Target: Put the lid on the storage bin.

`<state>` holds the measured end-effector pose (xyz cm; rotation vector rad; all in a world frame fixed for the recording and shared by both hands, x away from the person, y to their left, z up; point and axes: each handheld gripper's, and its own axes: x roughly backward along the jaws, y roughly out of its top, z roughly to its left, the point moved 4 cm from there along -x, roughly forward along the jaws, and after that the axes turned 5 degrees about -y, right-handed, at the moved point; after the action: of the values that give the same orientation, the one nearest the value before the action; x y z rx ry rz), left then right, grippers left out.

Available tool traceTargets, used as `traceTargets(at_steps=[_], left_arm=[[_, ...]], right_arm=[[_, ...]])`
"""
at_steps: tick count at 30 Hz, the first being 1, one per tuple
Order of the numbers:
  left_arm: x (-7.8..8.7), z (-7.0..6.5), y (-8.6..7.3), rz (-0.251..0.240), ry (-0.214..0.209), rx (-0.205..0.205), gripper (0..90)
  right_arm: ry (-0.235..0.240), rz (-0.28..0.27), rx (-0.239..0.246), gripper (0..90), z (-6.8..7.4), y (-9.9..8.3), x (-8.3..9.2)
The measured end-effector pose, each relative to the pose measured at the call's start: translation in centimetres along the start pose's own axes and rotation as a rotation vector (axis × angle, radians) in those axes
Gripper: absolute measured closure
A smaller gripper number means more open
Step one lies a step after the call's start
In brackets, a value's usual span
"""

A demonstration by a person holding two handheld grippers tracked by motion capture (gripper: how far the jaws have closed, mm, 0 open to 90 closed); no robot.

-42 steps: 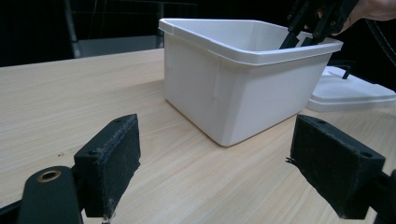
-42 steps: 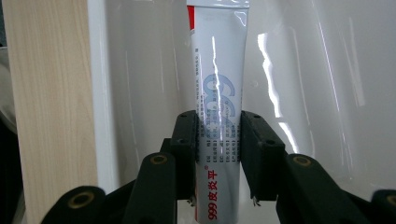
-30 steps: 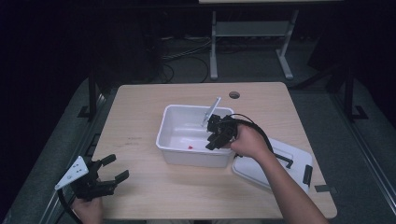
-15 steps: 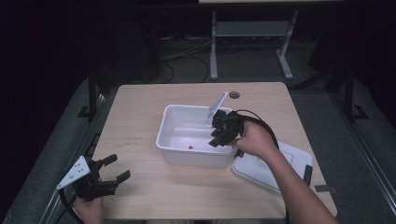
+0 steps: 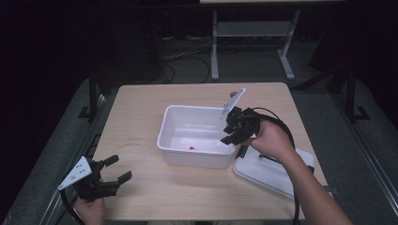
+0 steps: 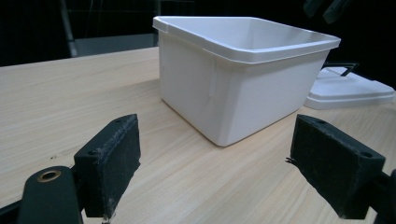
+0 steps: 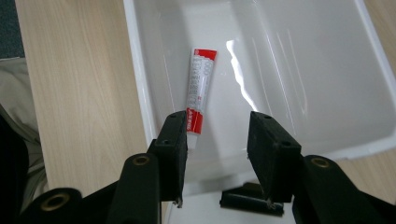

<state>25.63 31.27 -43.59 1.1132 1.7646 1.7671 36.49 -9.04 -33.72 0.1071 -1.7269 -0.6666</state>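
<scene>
Roughly mid-desk sits the white rectangular plastic bin (image 5: 197,136), its flat white lid (image 5: 274,168) off near the right edge for access. Right gripper (image 7: 217,140), jaws just opening, empty, over small red-and-white tube (image 7: 200,88) on bin floor. Left gripper (image 6: 215,163) wide open, empty, idle at front-left corner.

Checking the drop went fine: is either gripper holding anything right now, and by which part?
Nothing is held. The right gripper is open above the tube lying in the bin; the left gripper is open too.

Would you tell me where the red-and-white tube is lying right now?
The tube lies on the floor of the white bin, near its wall, below the right gripper.
</scene>
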Motion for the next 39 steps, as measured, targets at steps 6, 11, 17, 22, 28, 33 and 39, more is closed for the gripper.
traceTargets(at_steps=[6, 11, 17, 22, 28, 33, 39], left_arm=[[-0.1, -0.1, 0.0, 0.007, -0.001, -0.005, 15.7], [-0.2, 0.0, 0.0, 0.008, -0.003, -0.006, 15.7], [-0.2, -0.1, 0.0, 0.007, -0.002, -0.003, 15.7], [-0.3, -0.1, 0.0, 0.009, -0.003, -0.004, 15.7], [-0.3, -0.1, 0.0, 0.011, -0.002, -0.007, 15.7], [-0.4, -0.1, 0.0, 0.010, -0.003, -0.007, 15.7], [-0.4, -0.1, 0.0, 0.010, -0.001, -0.007, 15.7]], right_arm=[[-0.024, -0.005, -0.014, 54.9, -0.1, -1.3, 1.3], [-0.045, -0.010, -0.041, 53.2, -0.4, -2.8, 2.1], [-0.063, -0.011, -0.075, 53.0, -0.6, -4.8, 2.7], [-0.076, -0.004, -0.092, 53.0, -0.7, -6.6, 2.9], [-0.086, 0.007, -0.120, 53.0, -0.8, -8.8, 2.7], [-0.085, 0.012, -0.139, 53.0, -0.9, -10.3, 2.3], [-0.085, 0.019, -0.163, 53.0, -0.9, -12.0, 1.8]])
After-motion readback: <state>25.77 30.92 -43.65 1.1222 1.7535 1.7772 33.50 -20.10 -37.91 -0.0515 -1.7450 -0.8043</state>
